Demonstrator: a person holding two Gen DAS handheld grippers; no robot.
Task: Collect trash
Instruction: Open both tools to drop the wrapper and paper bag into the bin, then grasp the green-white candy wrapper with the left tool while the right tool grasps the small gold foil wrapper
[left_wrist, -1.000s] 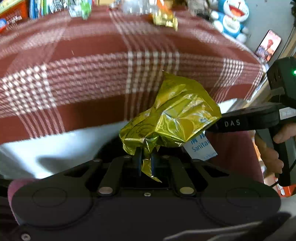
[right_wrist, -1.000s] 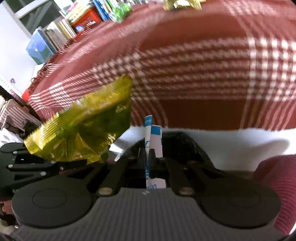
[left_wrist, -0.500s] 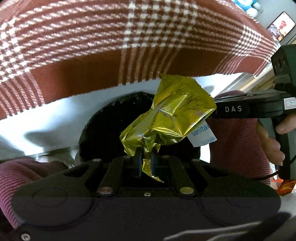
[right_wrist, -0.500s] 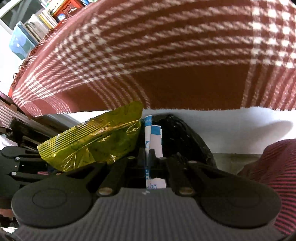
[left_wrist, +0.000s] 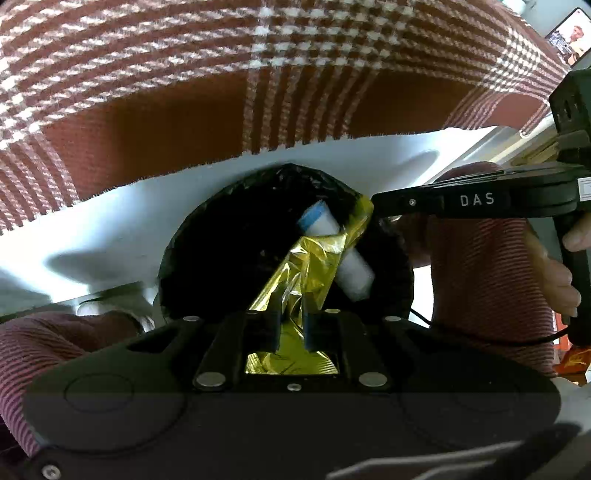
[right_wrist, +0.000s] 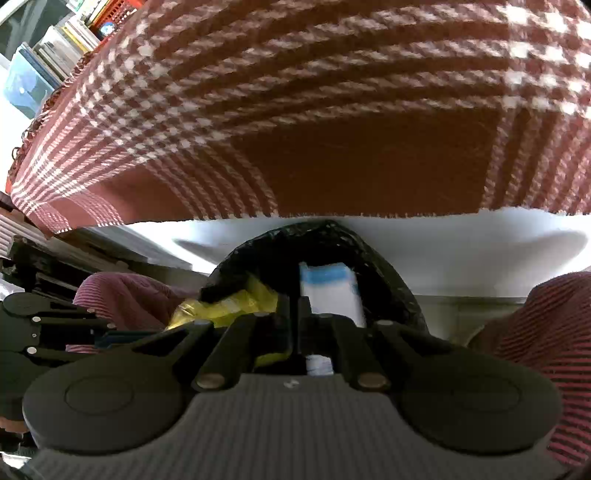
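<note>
Plaid tablecloth (left_wrist: 147, 122) overhead and ahead, white table edge beneath it, black-lined bin (left_wrist: 221, 236) gaping directly below both tools. Left gripper (left_wrist: 290, 325) nearly shut, pinching gold foil wrapper (left_wrist: 310, 266), long axis running up and away from the fingers into the bin mouth. Right gripper (right_wrist: 299, 325) clamped on white-and-blue packet (right_wrist: 328, 291), likewise hanging over the opening. Nothing discernible in the bin's dark interior. Release straight down probably suffices.
</note>
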